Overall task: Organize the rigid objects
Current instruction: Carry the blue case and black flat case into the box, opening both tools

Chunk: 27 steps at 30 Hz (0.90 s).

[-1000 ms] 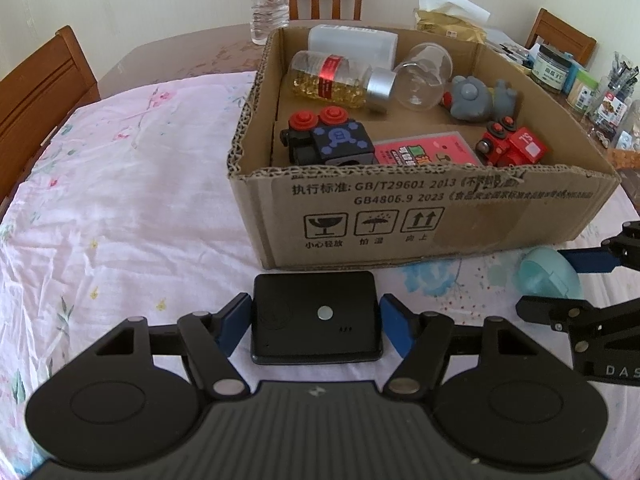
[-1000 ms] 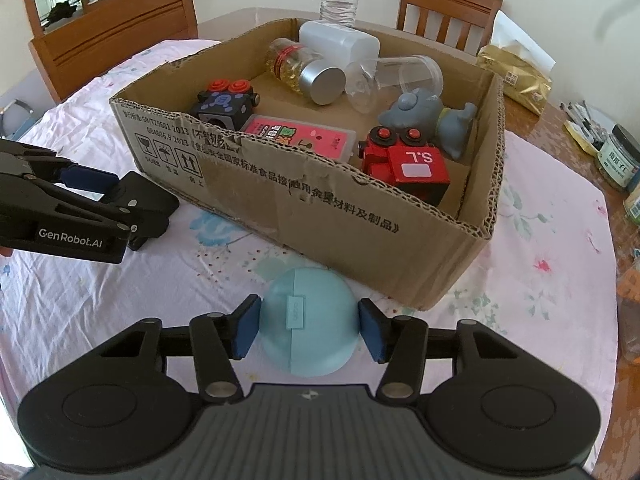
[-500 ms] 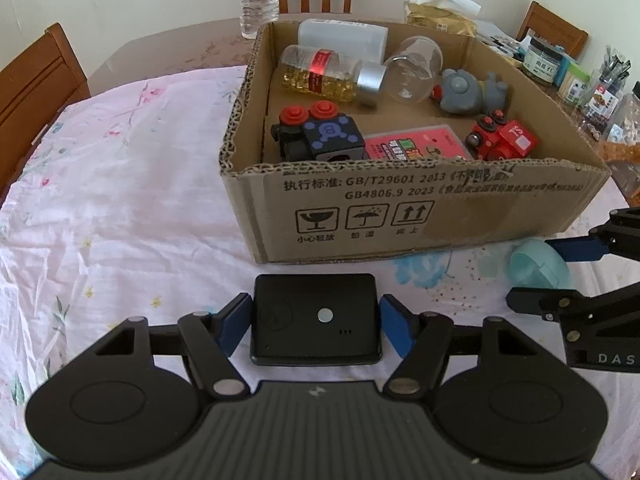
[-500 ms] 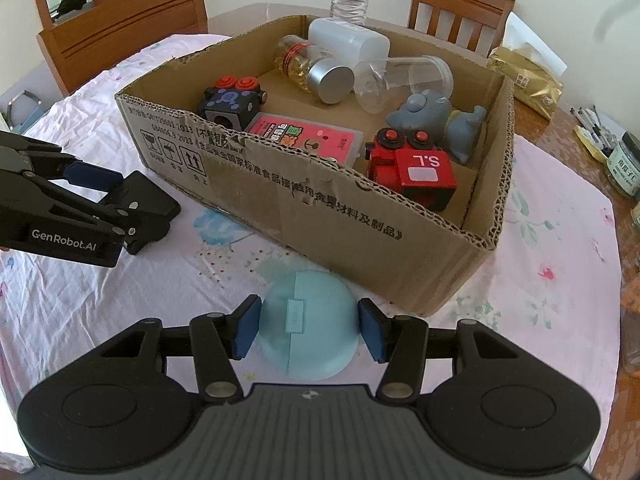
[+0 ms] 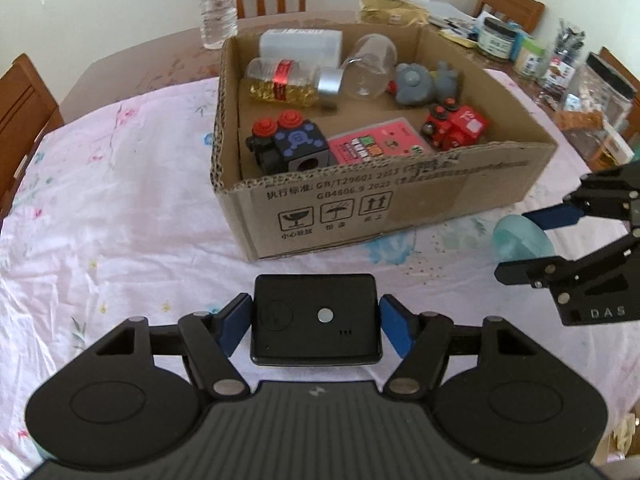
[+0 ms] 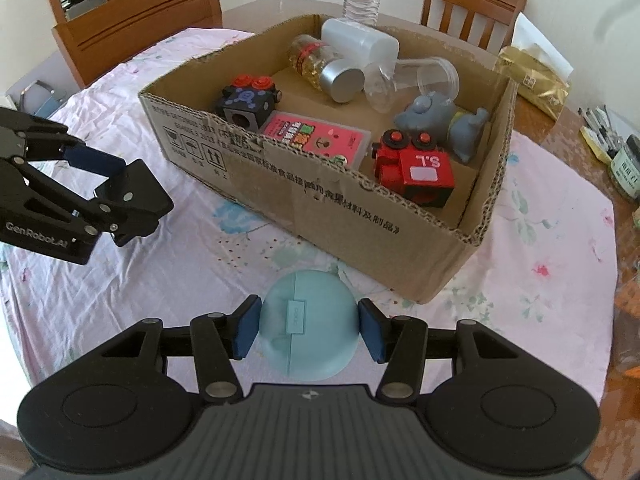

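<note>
My left gripper [image 5: 316, 322] is shut on a flat black box [image 5: 315, 318] with a small silver dot, held above the flowered tablecloth in front of the cardboard box [image 5: 400, 204]. My right gripper [image 6: 308, 326] is shut on a pale blue rounded case [image 6: 308, 320], close to the carton's near wall [image 6: 340, 204]. Each gripper shows in the other's view: the right one [image 5: 532, 240] with the blue case [image 5: 516, 236], the left one [image 6: 116, 192] with the black box [image 6: 140, 188]. Inside the carton lie a black-and-blue toy block [image 5: 296, 144], a pink card pack [image 5: 380, 146], a red toy block [image 5: 456, 124], a grey figure [image 5: 424, 82] and jars.
A water bottle [image 5: 216, 4] stands behind the carton. Jars, packets and pens [image 5: 560, 64] crowd the table's right side. Wooden chairs [image 6: 136, 20] ring the table. The cloth [image 5: 112, 200] to the carton's left lies bare.
My left gripper has risen with the black box and rolled a little, so the carton now sits tilted and lower in its view. The right gripper has hardly moved.
</note>
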Motion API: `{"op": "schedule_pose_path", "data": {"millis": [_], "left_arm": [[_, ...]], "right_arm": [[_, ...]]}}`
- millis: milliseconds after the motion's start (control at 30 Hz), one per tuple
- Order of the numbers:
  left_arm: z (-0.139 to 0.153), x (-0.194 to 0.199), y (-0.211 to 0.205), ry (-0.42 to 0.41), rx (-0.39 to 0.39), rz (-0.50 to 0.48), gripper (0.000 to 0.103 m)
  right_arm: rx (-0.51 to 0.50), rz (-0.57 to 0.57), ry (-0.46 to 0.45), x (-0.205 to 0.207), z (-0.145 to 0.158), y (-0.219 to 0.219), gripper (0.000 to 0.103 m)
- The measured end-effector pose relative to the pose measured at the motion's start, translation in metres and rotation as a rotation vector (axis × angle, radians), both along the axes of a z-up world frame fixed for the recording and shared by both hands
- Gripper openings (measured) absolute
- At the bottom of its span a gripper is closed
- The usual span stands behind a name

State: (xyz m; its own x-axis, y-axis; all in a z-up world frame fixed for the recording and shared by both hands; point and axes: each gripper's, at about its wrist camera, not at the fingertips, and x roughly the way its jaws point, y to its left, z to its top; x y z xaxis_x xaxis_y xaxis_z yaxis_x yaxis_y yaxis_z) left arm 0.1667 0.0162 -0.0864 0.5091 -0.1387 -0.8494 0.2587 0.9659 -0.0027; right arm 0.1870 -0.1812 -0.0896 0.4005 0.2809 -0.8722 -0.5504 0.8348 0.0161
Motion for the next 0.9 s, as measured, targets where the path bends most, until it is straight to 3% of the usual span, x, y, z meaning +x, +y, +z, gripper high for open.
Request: {"op": "schedule_pose_path", "data": {"millis": [167, 467, 700, 900], "left_arm": [[0.029, -0.006, 0.000, 0.004, -0.029, -0.059, 0.069], [0.088, 0.000, -0.013, -0.133, -0.050, -0.141, 0.069], [0.095, 0.018, -0.017, -0.177, -0.052, -0.133, 0.069], [0.094, 0.033, -0.012, -0.182, -0.061, -0.099, 0.069]], "right_arm": [[0.001, 0.034, -0.020, -0.004, 0.021, -0.002, 0.058], [0.035, 0.081, -0.105, -0.007, 0.072, -0.010, 0.058], [0.051, 0.066, -0.172, 0.016, 0.093, -0.012, 0.058], [0.003, 0.039, -0.203, 0.048, 0.080, -0.007, 0.058]]}}
